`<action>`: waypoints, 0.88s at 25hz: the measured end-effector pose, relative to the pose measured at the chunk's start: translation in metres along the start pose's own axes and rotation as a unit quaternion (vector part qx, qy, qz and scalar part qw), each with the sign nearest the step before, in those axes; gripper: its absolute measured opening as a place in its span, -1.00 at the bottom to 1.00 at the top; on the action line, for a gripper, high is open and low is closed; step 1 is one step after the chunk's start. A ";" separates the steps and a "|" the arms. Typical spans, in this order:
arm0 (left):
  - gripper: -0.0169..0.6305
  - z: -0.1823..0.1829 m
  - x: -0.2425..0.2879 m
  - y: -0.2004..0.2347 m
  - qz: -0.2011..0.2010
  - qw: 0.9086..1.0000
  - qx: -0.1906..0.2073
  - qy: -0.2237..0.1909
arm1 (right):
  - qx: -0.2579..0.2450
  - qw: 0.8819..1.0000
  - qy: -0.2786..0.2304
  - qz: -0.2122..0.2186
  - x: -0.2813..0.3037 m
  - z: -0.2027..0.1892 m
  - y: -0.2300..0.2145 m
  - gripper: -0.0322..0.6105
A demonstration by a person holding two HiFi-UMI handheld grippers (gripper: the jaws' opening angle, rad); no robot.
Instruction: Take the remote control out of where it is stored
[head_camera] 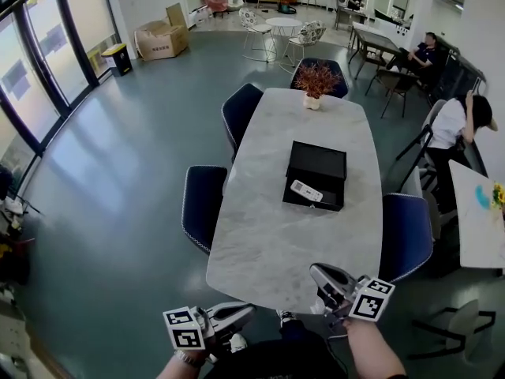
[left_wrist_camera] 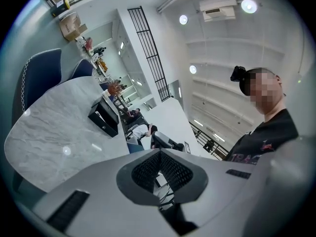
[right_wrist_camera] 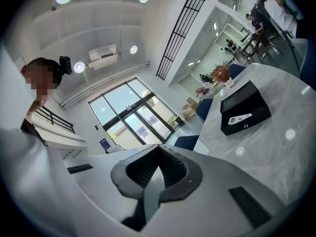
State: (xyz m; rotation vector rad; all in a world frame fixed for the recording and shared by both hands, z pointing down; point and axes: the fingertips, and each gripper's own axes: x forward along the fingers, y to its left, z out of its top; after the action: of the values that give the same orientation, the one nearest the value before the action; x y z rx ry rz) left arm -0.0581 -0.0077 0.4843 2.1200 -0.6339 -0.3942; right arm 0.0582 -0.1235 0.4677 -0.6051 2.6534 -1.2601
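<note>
The remote [head_camera: 306, 191] is white and lies slanted on the near part of a black box [head_camera: 317, 163]. Neither gripper touches it. The box sits about midway along the table [head_camera: 272, 247], a little toward its right edge. The right gripper view shows the remote [right_wrist_camera: 240, 117] on the box's [right_wrist_camera: 247, 102] front portion, while the left gripper view shows only the box [left_wrist_camera: 103, 116] from the side. A potted plant [head_camera: 315, 81] stands at the table's far end, well apart from the box. Blue chairs [head_camera: 203, 205] line the long edges.

Both grippers are at the near end, well short of the box. The right gripper [head_camera: 317, 270] is over the near right corner, and the left gripper [head_camera: 245, 310] sits just off the near edge. In its own view the left gripper's [left_wrist_camera: 160, 154] jaws meet at the tips with nothing between them. The right gripper's [right_wrist_camera: 158, 152] jaws are likewise pressed together and empty.
</note>
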 end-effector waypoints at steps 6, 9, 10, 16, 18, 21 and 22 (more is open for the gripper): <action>-0.94 0.014 0.017 0.008 0.023 1.000 -0.004 -0.016 | -0.028 0.999 0.018 -0.003 0.008 0.045 -0.037 -0.87; -0.94 0.018 0.022 0.012 0.033 0.999 -0.005 -0.021 | -0.042 0.999 0.030 -0.009 0.013 0.062 -0.059 -0.87; -0.94 0.019 0.025 0.014 0.037 0.999 -0.006 -0.023 | -0.047 0.998 0.035 -0.012 0.015 0.067 -0.068 -0.87; -0.94 0.026 0.035 0.021 0.057 0.998 -0.008 -0.033 | -0.079 0.994 0.065 -0.034 0.030 0.101 -0.117 -0.87; -0.94 0.028 0.038 0.023 0.063 0.997 -0.010 -0.036 | -0.090 0.992 0.079 -0.045 0.036 0.111 -0.135 -0.87; -0.94 0.030 0.044 0.025 0.069 0.997 -0.011 -0.042 | -0.112 0.985 0.113 -0.066 0.047 0.124 -0.160 -0.87; -0.94 0.031 0.045 0.026 0.072 0.996 -0.012 -0.045 | -0.119 0.982 0.127 -0.072 0.050 0.128 -0.167 -0.87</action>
State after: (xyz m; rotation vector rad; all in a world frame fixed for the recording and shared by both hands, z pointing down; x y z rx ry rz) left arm -0.0437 -0.0666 0.4850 2.0283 -0.8243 -0.4162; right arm 0.0998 -0.3303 0.5167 -0.7257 3.0523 -1.1302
